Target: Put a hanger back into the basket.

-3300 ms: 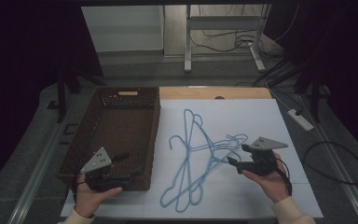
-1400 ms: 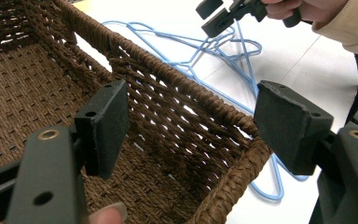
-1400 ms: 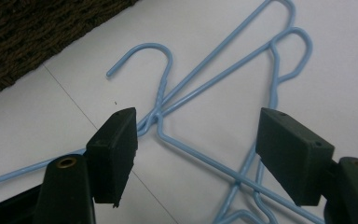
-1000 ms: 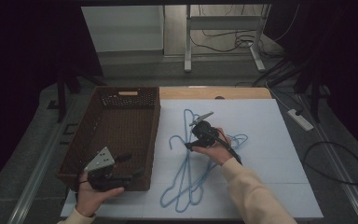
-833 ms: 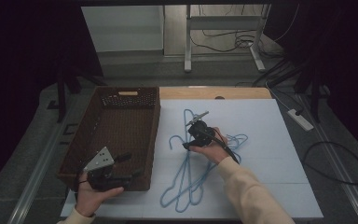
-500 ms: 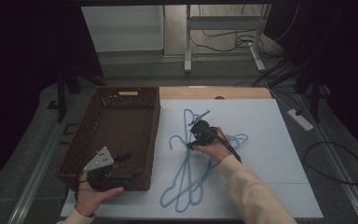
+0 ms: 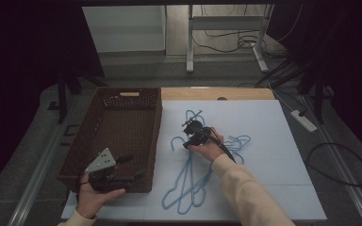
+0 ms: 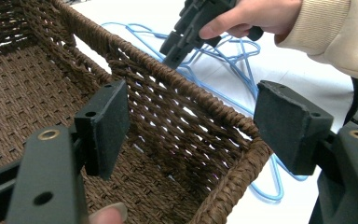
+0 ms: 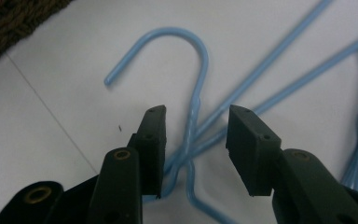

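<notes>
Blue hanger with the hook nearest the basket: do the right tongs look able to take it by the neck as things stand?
Probably yes. The right tongs have just been closing and straddle the twisted neck of the blue hanger; the pads look short of touching it. Nothing lies over the neck, though other hanger wires cross beside it.

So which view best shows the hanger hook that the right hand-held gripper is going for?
The right gripper view: the blue hook curves just beyond the open jaws, its twisted neck between them. The high view shows it small beside the basket; in the left gripper view I can't pick it out.

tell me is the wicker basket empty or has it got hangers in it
Empty: the wicker basket shows bare woven floor; the blue hangers lie beside it.
</notes>
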`<state>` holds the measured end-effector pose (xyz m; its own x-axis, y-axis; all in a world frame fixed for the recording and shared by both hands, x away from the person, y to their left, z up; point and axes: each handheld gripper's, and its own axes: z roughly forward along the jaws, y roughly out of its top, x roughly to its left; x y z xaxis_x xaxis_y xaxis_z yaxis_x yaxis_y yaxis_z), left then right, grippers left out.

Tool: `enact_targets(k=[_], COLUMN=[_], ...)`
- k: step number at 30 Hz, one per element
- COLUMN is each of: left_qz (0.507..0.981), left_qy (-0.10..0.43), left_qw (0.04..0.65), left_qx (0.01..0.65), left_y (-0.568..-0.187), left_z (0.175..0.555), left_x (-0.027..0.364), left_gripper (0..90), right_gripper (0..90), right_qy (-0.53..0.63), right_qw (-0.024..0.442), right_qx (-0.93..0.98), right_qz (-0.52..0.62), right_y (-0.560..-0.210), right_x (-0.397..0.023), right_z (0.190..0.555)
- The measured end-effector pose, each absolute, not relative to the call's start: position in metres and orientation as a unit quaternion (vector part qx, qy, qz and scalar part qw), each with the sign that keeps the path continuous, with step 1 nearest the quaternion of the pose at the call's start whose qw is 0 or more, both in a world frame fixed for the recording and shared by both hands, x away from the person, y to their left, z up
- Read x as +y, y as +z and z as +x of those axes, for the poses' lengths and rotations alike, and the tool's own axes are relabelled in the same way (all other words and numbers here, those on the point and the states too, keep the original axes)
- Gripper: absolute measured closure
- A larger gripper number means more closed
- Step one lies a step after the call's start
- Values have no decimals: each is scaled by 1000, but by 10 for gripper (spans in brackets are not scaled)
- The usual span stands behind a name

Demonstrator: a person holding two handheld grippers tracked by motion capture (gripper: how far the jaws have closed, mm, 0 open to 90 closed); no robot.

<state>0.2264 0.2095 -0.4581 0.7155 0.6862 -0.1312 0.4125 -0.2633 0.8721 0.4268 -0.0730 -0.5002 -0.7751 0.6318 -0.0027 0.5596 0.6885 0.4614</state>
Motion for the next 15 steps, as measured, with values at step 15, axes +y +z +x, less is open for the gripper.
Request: enact_targets(k=[15], left_qz=[782], left_qy=[139], left_qw=[496], left_qx=[350], left_y=[-457], left_z=[226], left_x=[210], left_gripper=[281], right_gripper=[653], right_qy=[214], right_qw=[75], right_qx=[923], right_qz=[311], right_y=[-499], right_x=[-54], right_z=[439])
